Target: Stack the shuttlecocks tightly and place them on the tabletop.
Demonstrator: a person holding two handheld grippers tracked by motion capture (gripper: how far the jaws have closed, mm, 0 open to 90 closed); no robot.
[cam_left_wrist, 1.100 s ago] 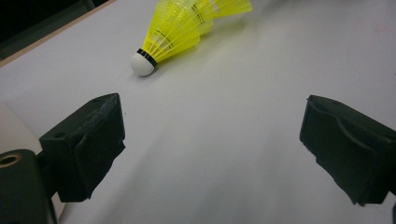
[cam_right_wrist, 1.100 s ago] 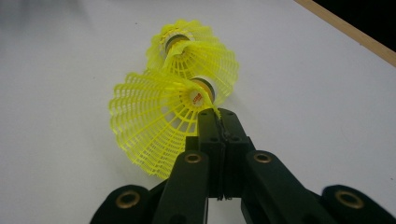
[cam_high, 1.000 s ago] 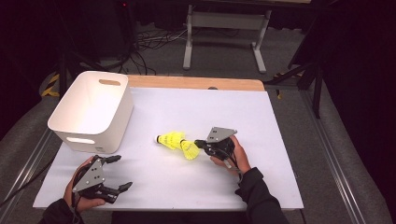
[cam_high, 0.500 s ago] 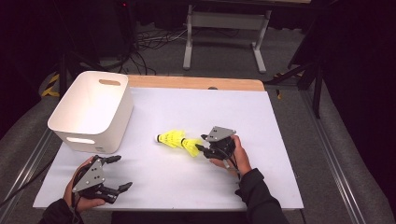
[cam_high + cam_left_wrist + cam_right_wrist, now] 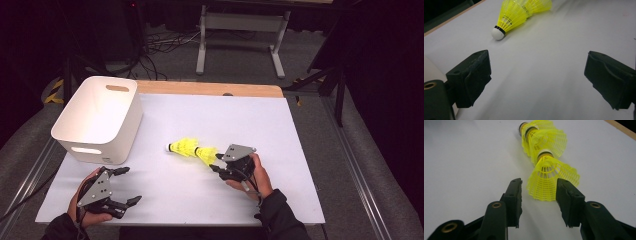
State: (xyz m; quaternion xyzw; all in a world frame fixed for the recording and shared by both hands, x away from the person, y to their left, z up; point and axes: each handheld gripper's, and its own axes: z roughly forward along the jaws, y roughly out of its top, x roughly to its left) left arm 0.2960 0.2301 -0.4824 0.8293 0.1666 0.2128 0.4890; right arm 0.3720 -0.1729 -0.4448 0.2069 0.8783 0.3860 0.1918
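Three yellow shuttlecocks (image 5: 192, 149) lie nested in a row on the white table, white cork tip pointing left. My right gripper (image 5: 216, 162) sits at the row's right end. Its jaws have just been opening and now stand open. In the right gripper view the nearest shuttlecock's mesh skirt (image 5: 549, 177) reaches in between the jaw tips of the right gripper (image 5: 539, 182), loose on the table. My left gripper (image 5: 131, 185) rests open near the front left edge with nothing in it. From the left gripper (image 5: 537, 62) the shuttlecocks (image 5: 511, 15) lie well ahead.
A white plastic bin (image 5: 107, 142) with handle slots stands at the table's left, just behind the left hand. A wooden strip (image 5: 210, 89) borders the table's far edge. A metal stand and cables sit on the floor beyond. Bare table surface (image 5: 250, 115) stretches to the right and back.
The right gripper's jaws have parted from shut, and that hand has drawn back slightly from the shuttlecocks. The left hand has stayed put.
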